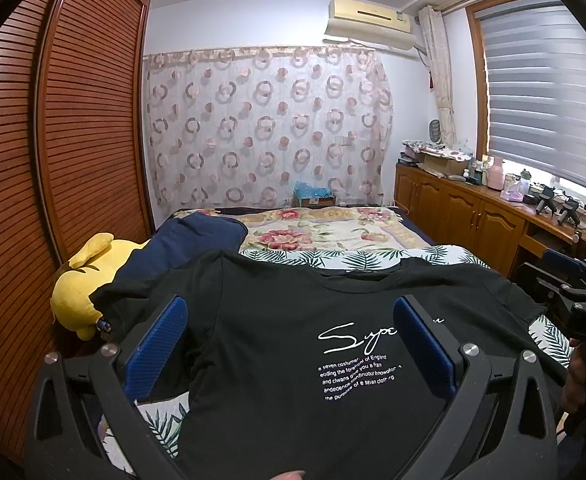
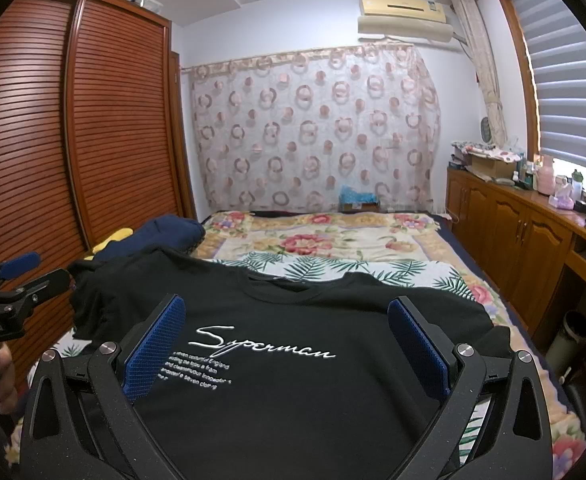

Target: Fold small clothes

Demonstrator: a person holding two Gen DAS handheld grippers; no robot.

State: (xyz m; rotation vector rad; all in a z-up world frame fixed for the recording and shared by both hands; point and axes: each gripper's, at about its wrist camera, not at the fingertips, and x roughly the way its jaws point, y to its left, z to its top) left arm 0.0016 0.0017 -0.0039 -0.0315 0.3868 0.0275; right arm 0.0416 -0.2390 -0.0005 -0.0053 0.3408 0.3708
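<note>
Both wrist views are aimed low and close over the black printed T-shirt (image 1: 293, 360) (image 2: 293, 380), toward the ring-patterned curtain (image 1: 269, 128) (image 2: 317, 132).

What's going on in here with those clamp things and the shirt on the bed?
A person is getting ready to fold a black T-shirt laid front-up on the bed. They hold a hand-held gripper in each hand: the left hand-held gripper and the right hand-held gripper both hover open over the shirt, gripping nothing. The shirt is not yet folded. A yellow plush toy lies beside it.
</note>
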